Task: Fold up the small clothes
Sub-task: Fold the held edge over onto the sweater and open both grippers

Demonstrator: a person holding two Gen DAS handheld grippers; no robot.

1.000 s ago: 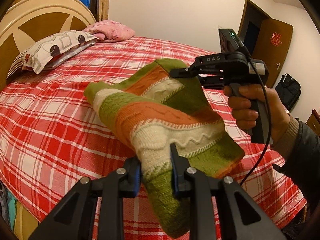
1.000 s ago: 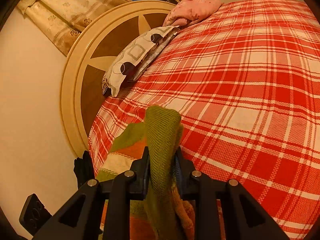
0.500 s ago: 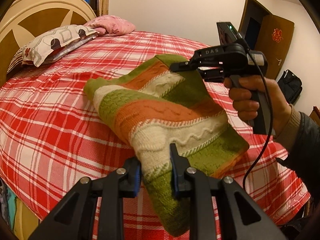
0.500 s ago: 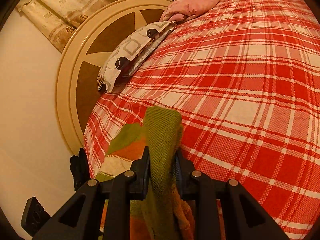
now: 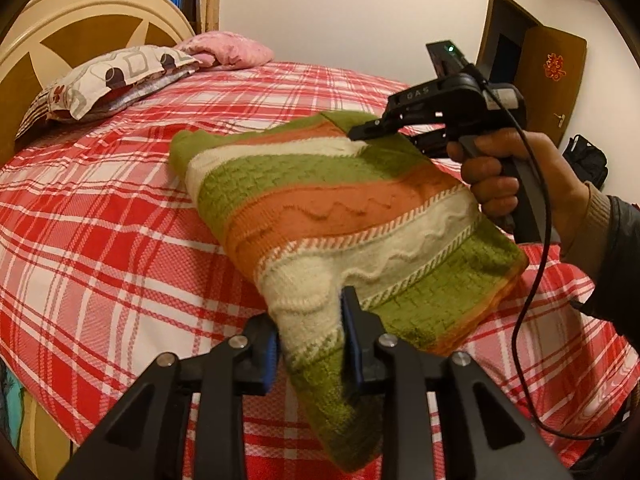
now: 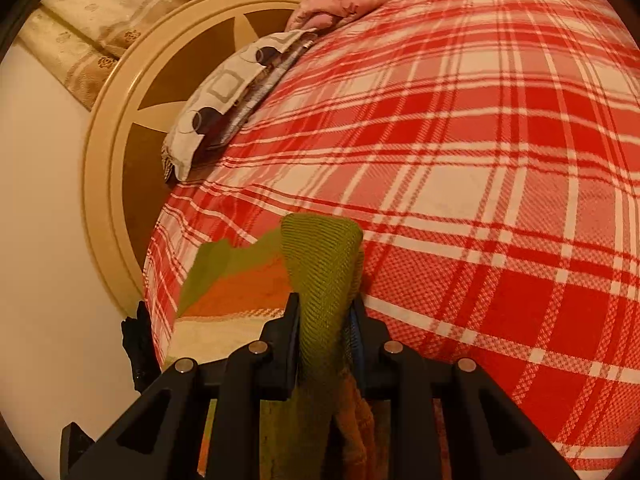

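left wrist cam has my left gripper clamped on the cream end of the striped green, orange and cream knit sweater, jaws just eased a bit wider. right gripper pinches its far green edge. sweater's draped between them over the red plaid bedspread.

The right hand-held gripper bears raised letters on the side of its black body that read "DAS", though the first letter is partly blurred. The brown door carries a red ornamental sign, too small to read as a character.
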